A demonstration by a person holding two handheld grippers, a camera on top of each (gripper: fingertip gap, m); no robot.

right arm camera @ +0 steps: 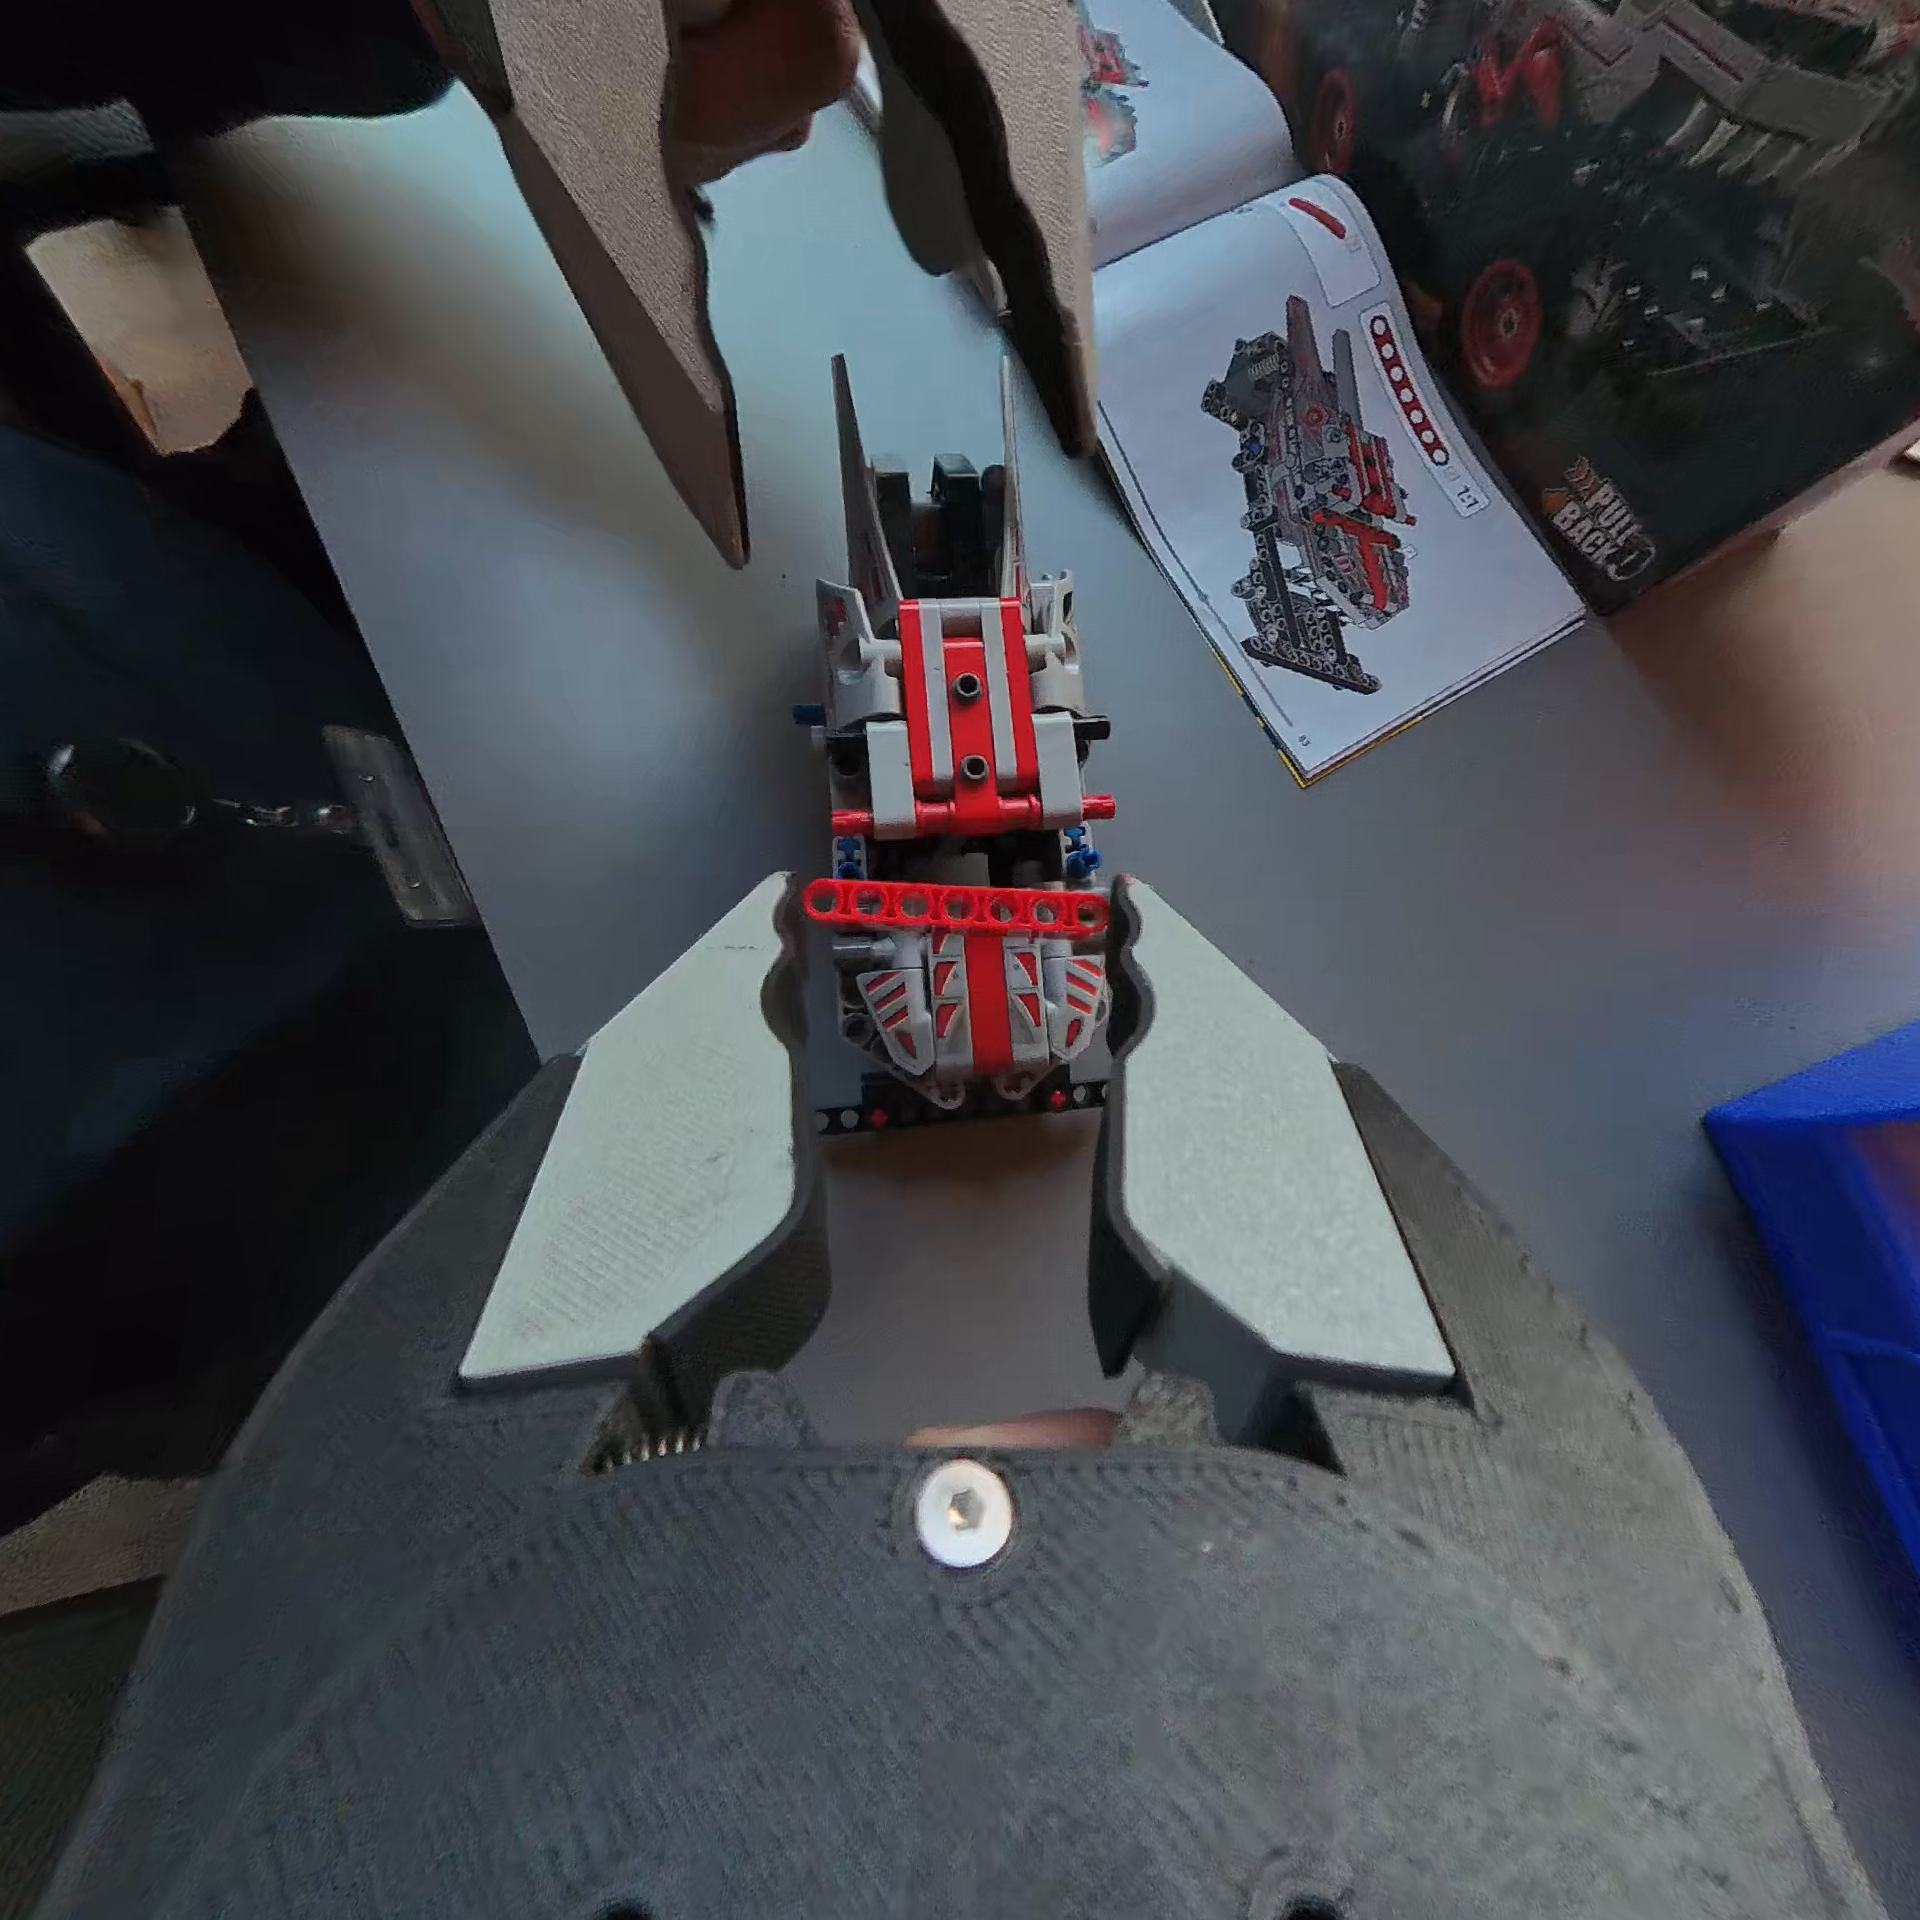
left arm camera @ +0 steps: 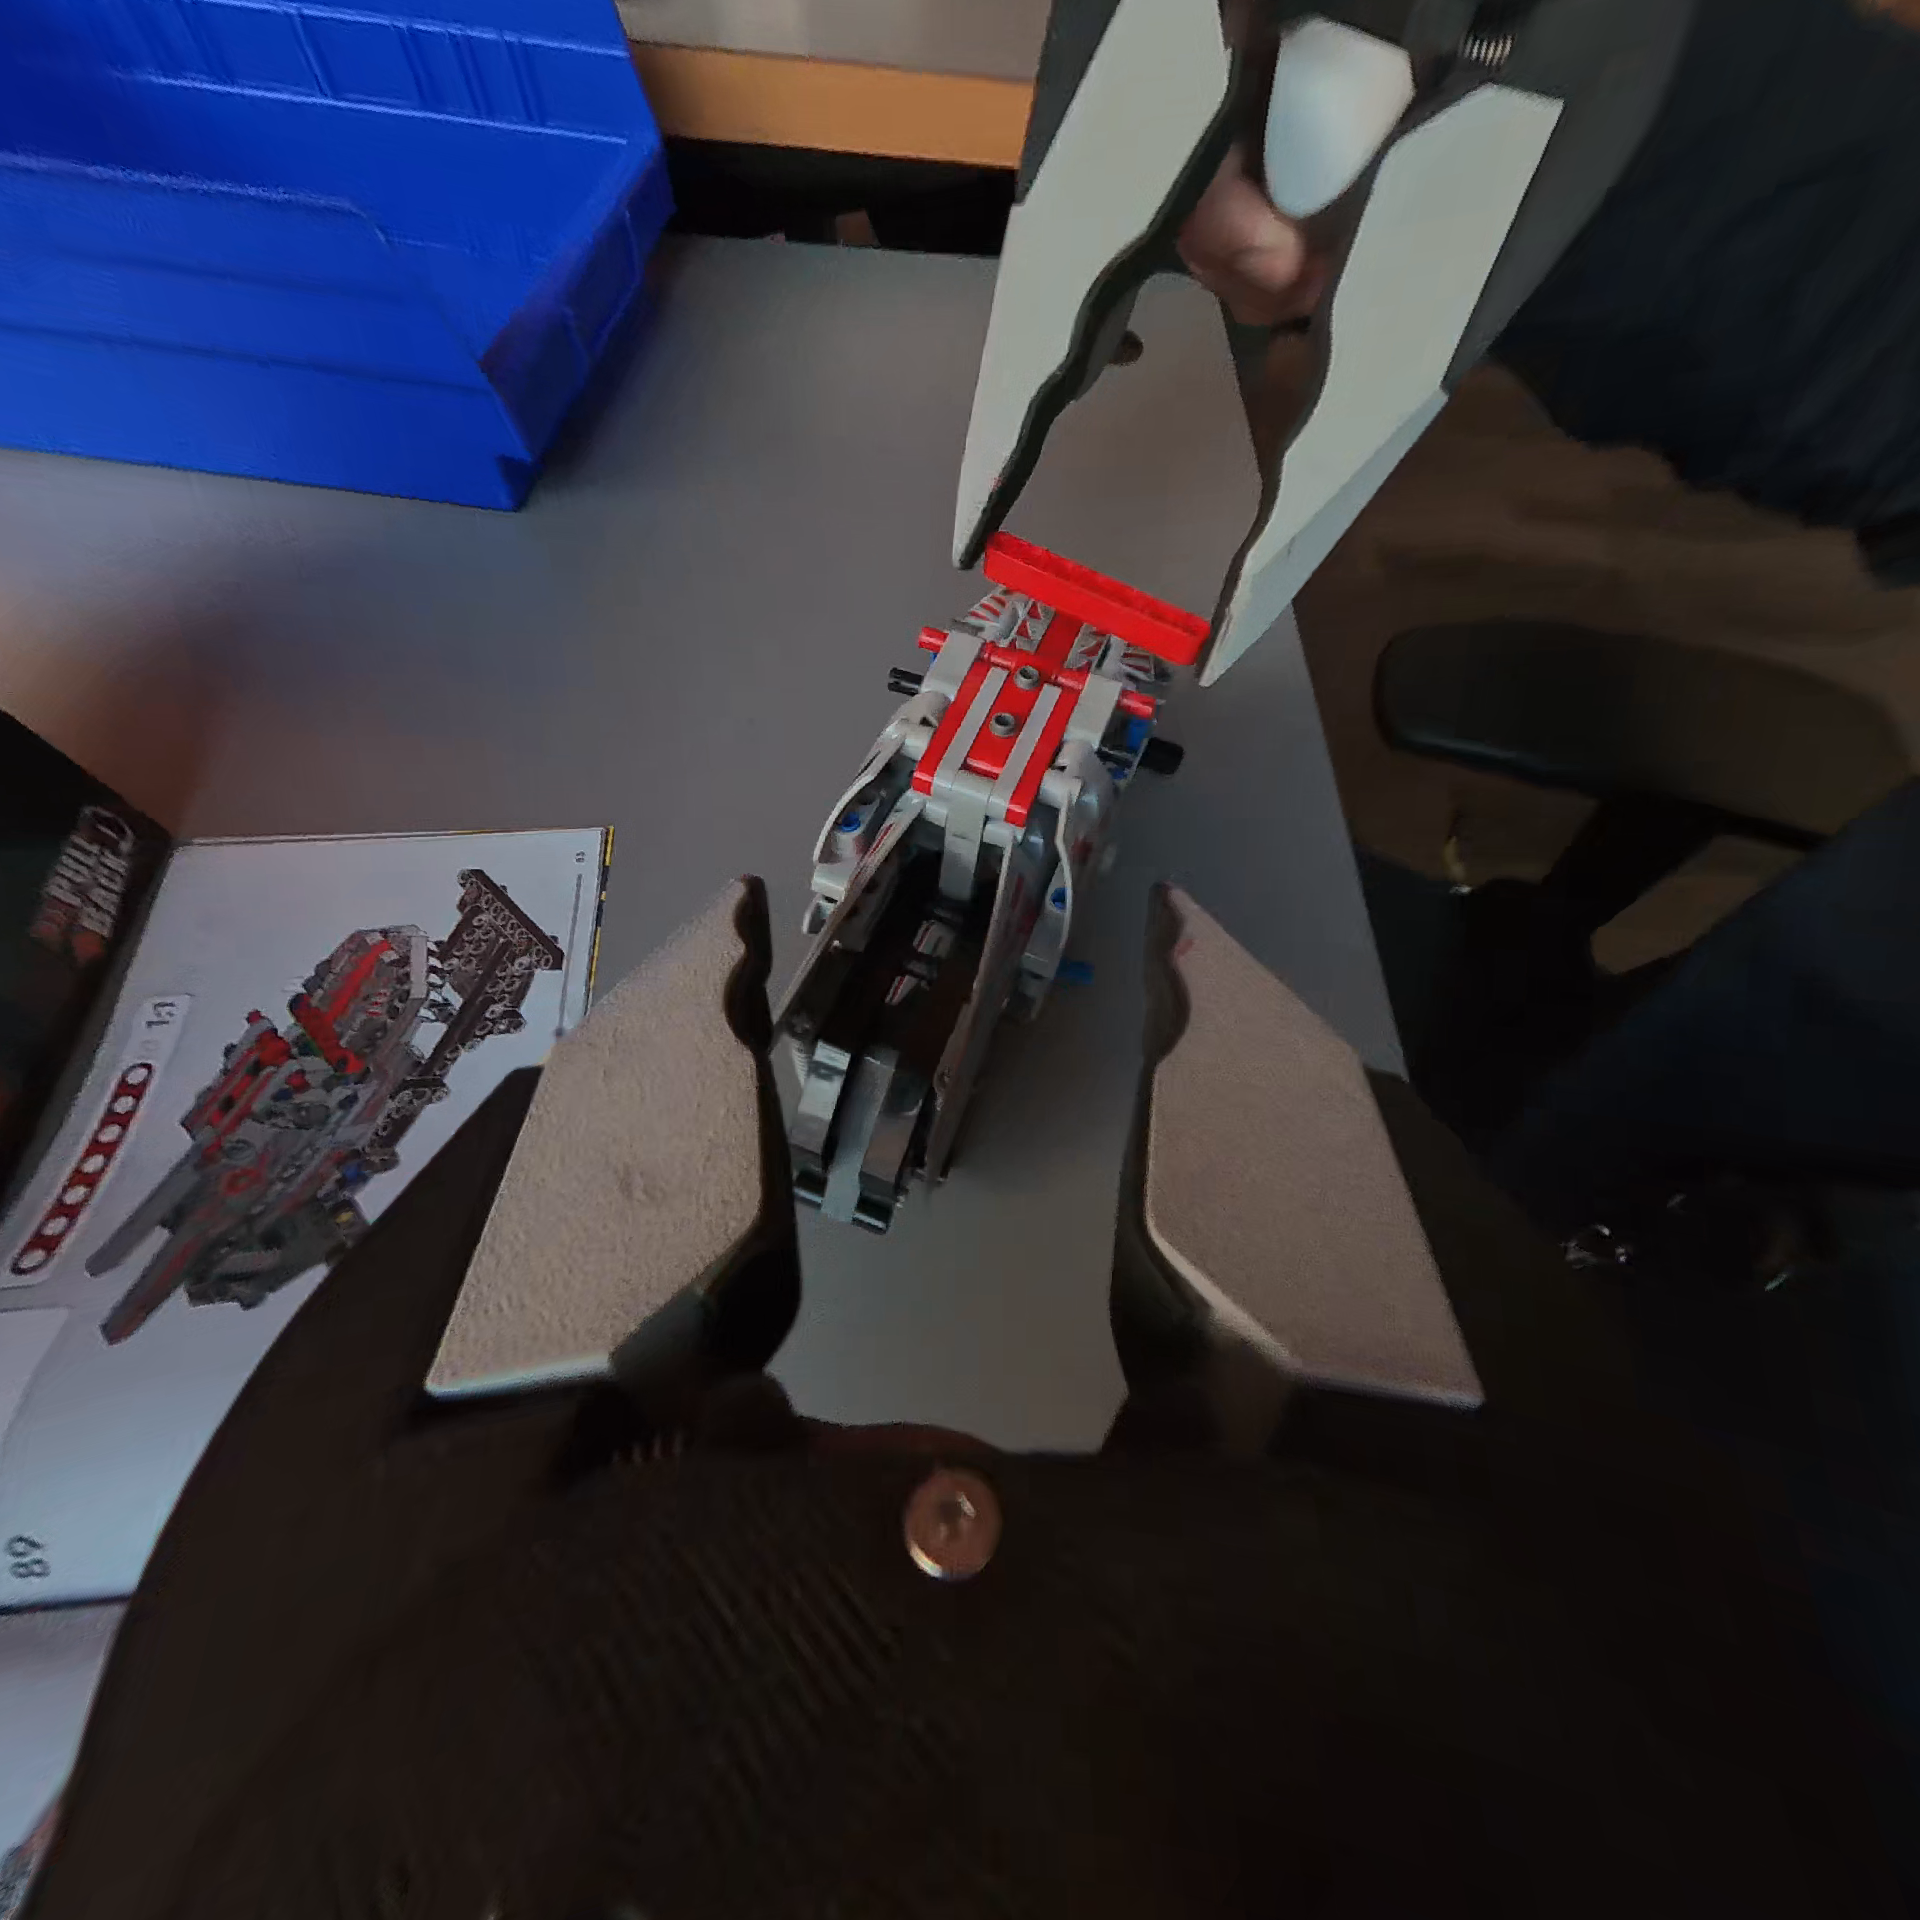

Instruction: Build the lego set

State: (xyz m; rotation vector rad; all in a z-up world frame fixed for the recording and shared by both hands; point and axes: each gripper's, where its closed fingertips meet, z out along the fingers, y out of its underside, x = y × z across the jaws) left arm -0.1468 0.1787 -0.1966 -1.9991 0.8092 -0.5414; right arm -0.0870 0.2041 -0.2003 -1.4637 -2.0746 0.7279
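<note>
A grey, red and black lego vehicle (left arm camera: 987, 748) stands on the grey table (left arm camera: 727, 540), also seen in the right wrist view (right arm camera: 961, 717). My right gripper (right arm camera: 951, 909) is shut on a long red beam with holes (right arm camera: 956, 909), gripped by its two ends and held crosswise at the vehicle's striped end. In the left wrist view that gripper (left arm camera: 1091, 613) comes down from above with the beam (left arm camera: 1091, 597). My left gripper (left arm camera: 956, 904) is open, its fingers straddling the vehicle's opposite end without touching it; it also shows in the right wrist view (right arm camera: 904, 499).
An open instruction booklet (left arm camera: 312, 1039) lies beside the vehicle, next to the set's dark box (right arm camera: 1662, 260). A blue bin (left arm camera: 312, 239) stands on the table's far side. The table edge runs close to the vehicle, with a black chair (left arm camera: 1621, 717) beyond it. Left tips to right tips: about 8 centimetres.
</note>
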